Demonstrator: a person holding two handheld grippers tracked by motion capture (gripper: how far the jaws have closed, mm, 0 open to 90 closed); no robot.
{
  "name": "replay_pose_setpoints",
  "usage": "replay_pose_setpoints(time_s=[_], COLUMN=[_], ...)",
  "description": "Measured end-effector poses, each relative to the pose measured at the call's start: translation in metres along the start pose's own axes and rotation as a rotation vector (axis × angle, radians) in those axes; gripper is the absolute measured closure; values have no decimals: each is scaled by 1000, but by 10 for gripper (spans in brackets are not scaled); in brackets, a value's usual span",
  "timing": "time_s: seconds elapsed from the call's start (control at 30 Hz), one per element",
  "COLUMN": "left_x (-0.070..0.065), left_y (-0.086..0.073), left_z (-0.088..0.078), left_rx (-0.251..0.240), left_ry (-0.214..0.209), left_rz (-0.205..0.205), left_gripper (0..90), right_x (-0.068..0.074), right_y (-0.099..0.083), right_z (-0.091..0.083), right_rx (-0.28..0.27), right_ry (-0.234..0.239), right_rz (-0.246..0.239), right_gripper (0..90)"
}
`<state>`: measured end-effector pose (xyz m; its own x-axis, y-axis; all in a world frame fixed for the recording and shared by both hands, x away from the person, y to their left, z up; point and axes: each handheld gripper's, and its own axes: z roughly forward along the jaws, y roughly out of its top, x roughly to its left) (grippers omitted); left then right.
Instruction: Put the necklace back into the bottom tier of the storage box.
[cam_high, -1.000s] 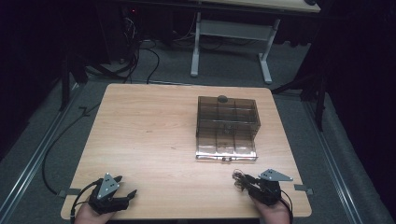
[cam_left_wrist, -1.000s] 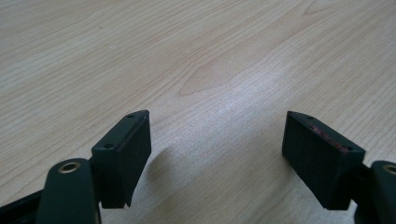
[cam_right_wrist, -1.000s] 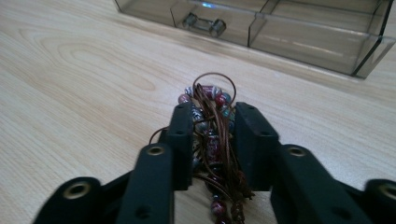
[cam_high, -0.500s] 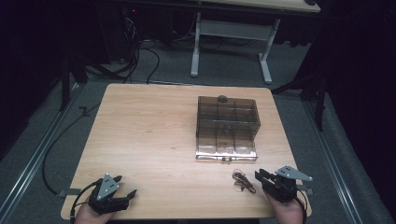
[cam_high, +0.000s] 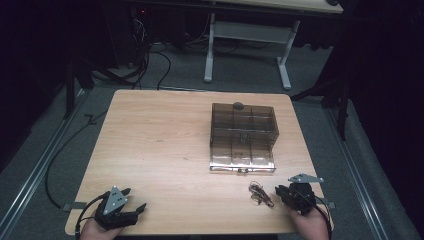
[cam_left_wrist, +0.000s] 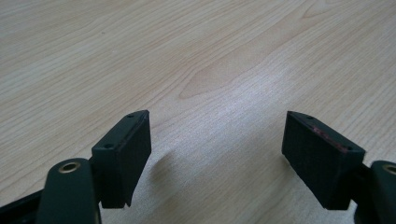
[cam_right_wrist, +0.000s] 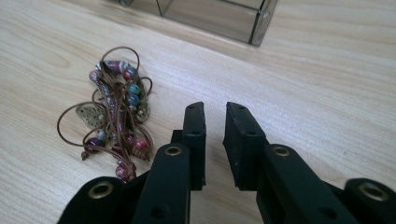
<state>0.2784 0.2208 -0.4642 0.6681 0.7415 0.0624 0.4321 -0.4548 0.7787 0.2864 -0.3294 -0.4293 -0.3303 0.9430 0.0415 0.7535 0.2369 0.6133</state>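
The beaded necklace lies loose on the counter, just beside the right tongs, whose jaws have just been closing to a narrow gap with nothing between them; the left tongs rest spread and empty. A grab could snag one cord loop and trail the rest, perhaps against the clear box; no writing is readable.
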Motion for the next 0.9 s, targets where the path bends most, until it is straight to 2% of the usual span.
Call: replay_pose_setpoints(time_s=[0.17,0.27,0.4,0.57,0.63,0.67,0.9], left_x=[0,0,0,0,0,0,0], left_y=[0,0,0,0,0,0,0], left_z=[0,0,0,0,0,0,0], left_rx=[1,1,3,6,5,4,6], left_ry=[-4,-5,-8,-13,-14,-15,-20], left_rz=[1,1,2,4,4,5,7], left_gripper=[243,243,242,242,242,242,241], right_x=[-1,-1,-1,2,2,1,1], right_y=[6,8,16,23,24,27,33], right_z=[1,1,0,1,1,2,5], right_rx=[74,92,159,231,238,265,338], right_ry=[0,0,3,-8,-4,1,29], right_rz=[-14,-18,-18,-55,-55,-50,-41], right_gripper=[777,773,757,748,746,743,727])
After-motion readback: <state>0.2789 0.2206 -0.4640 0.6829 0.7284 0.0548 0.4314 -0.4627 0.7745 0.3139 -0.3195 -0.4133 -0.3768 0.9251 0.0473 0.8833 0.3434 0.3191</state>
